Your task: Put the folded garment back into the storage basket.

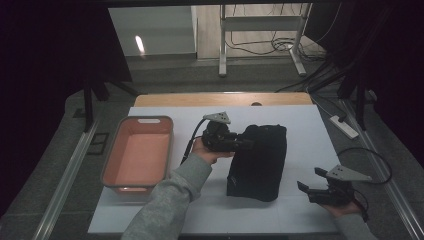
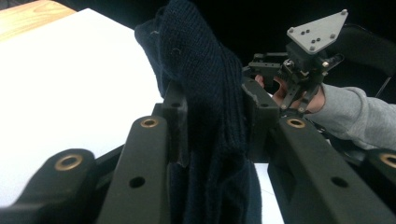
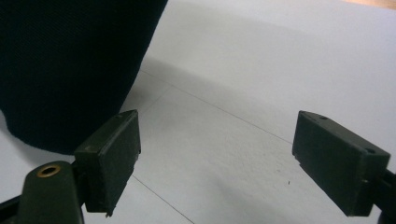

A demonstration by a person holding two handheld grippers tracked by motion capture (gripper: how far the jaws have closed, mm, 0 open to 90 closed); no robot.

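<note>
The sheet [image 1: 300, 130] is spread over the table [image 1: 220, 99], whose far edge is left uncovered behind it. The tub [image 1: 137, 152] is set on the sheet's left part. The garment [image 1: 260, 162] is laid on the sheet near the middle, right of the tub and well apart from it. The left gripper [image 1: 245, 142] is placed between tub and garment, at the garment's upper left edge, with a fold of the garment [image 2: 205, 93] caught between its jaws. The right gripper [image 1: 311, 181] is held near the sheet's front right corner, right of the garment and apart from it [image 3: 70, 70], over bare sheet [image 3: 224, 140].
</note>
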